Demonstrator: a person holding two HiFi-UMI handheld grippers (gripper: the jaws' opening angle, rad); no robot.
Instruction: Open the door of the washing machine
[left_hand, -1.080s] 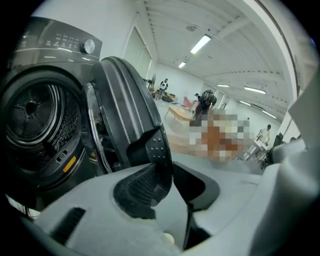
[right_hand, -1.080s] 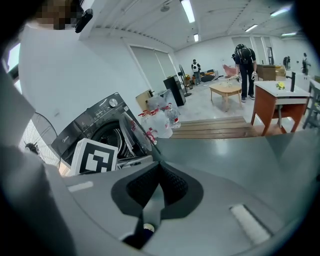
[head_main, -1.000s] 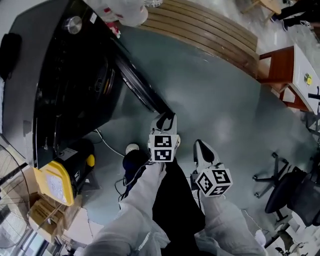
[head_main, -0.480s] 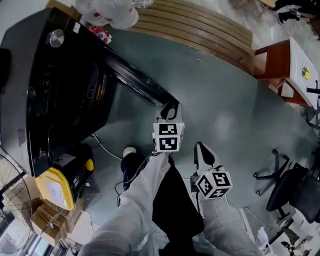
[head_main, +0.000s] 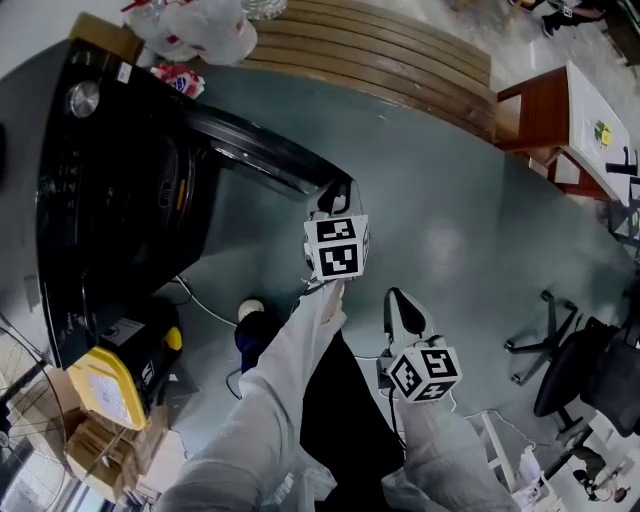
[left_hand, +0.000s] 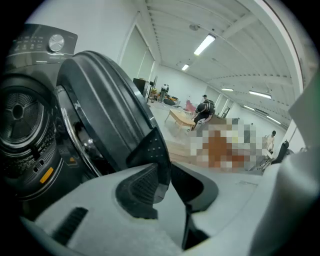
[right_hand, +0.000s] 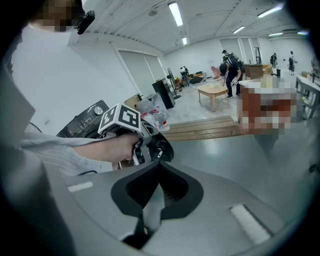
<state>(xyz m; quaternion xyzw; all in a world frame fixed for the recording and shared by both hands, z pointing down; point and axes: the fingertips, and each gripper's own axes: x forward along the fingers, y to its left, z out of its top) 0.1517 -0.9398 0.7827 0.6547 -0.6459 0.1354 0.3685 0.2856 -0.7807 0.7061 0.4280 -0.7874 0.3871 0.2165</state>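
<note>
The black washing machine (head_main: 110, 200) stands at the left of the head view, its round door (head_main: 250, 150) swung out towards me. My left gripper (head_main: 335, 198) is at the door's free edge. In the left gripper view the door (left_hand: 100, 100) rises on the left beside the drum opening (left_hand: 20, 115), and its dark edge piece sits between the closing jaws of the left gripper (left_hand: 162, 180). My right gripper (head_main: 400, 305) hangs lower and to the right, away from the machine. In the right gripper view that gripper (right_hand: 157, 187) is shut on nothing.
A plastic bag (head_main: 190, 25) lies on the machine's top. A slatted wooden platform (head_main: 380, 50) runs behind. A yellow and black device (head_main: 110, 385) and cables with a white plug (head_main: 250, 308) lie on the floor at the left. A reddish table (head_main: 545, 120) and office chair (head_main: 590, 370) stand right.
The door has swung further out from the machine, and my left gripper went with its edge, up the head view. The right gripper has drifted only a little.
</note>
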